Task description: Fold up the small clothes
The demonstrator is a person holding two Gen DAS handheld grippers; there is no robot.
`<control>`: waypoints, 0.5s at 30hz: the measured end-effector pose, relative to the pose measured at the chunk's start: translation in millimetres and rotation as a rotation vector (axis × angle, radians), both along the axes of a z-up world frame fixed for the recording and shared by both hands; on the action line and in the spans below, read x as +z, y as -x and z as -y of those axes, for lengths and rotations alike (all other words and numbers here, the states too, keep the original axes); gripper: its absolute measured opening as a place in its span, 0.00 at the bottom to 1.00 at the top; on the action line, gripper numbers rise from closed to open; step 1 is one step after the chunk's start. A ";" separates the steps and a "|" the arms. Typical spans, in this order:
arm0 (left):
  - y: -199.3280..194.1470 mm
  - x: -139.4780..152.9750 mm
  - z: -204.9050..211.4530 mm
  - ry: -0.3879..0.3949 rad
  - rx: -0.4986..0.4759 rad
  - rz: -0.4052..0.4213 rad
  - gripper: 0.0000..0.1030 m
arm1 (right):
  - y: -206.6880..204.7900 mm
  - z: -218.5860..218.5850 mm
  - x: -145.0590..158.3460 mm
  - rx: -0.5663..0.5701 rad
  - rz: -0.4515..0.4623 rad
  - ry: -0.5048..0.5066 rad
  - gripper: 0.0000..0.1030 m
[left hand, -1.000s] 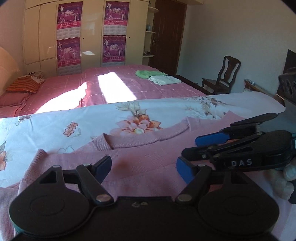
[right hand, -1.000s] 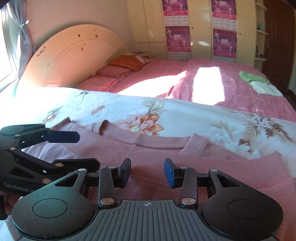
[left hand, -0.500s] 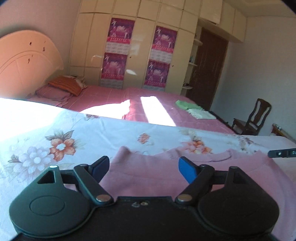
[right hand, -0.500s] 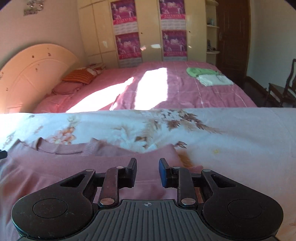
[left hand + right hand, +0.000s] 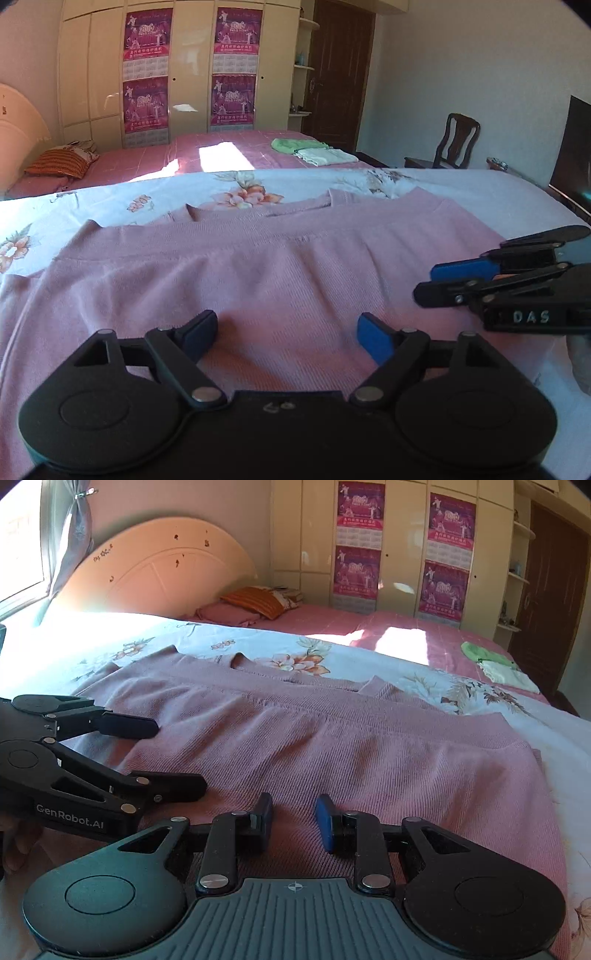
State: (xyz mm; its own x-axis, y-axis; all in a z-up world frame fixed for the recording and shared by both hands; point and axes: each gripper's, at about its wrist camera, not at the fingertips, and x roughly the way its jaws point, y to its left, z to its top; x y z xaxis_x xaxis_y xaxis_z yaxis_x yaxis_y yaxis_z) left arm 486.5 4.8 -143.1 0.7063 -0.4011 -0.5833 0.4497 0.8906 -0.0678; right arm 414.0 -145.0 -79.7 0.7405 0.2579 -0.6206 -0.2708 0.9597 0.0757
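A pink knit sweater [image 5: 288, 269] lies flat on the floral sheet [image 5: 110, 206], neckline at the far side; it also shows in the right wrist view [image 5: 351, 746]. My left gripper [image 5: 286, 332] is open and empty, hovering low over the sweater's near part. My right gripper [image 5: 293, 819] is open with a narrower gap, also just above the near part and empty. Each gripper shows in the other's view: the right gripper [image 5: 443, 280] at the right edge, the left gripper [image 5: 173, 757] at the left edge.
A second bed with a pink cover [image 5: 229, 155] lies beyond, holding folded green and white clothes [image 5: 314, 151] and pillows [image 5: 255, 602]. A wardrobe [image 5: 184, 70], a door [image 5: 340, 70] and a chair [image 5: 456, 142] stand at the back. A headboard [image 5: 155, 568] is at the left.
Both grippers swung apart toward the sweater's left and right ends half a second ago, then came back together over its near middle. Both stayed open and empty.
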 end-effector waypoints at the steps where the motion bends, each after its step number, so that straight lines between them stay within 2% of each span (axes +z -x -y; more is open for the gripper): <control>1: 0.6 3.4 -8.4 0.001 0.024 0.022 0.81 | 3.4 9.6 5.8 -0.024 0.033 -0.013 0.26; 3: -7.0 1.4 -25.6 -0.018 0.070 -0.001 0.80 | 4.6 30.4 8.0 -0.077 0.035 -0.005 0.26; 6: -16.8 -8.5 -52.8 -0.014 0.113 -0.041 0.80 | -2.7 60.2 -12.8 -0.143 -0.081 0.051 0.26; 9: -16.6 -8.7 -71.6 -0.016 0.141 -0.038 0.81 | 1.9 76.7 -8.9 -0.156 -0.071 0.032 0.26; 11: -13.9 -6.4 -77.1 -0.031 0.151 -0.035 0.81 | 8.5 84.3 -1.5 -0.233 -0.047 0.073 0.26; 13: -9.1 -3.2 -81.6 -0.042 0.168 -0.035 0.80 | 15.6 99.0 2.3 -0.271 -0.037 0.017 0.26; 15: -5.2 -3.5 -87.5 -0.051 0.185 -0.034 0.80 | 16.3 108.0 -0.9 -0.313 -0.062 0.059 0.26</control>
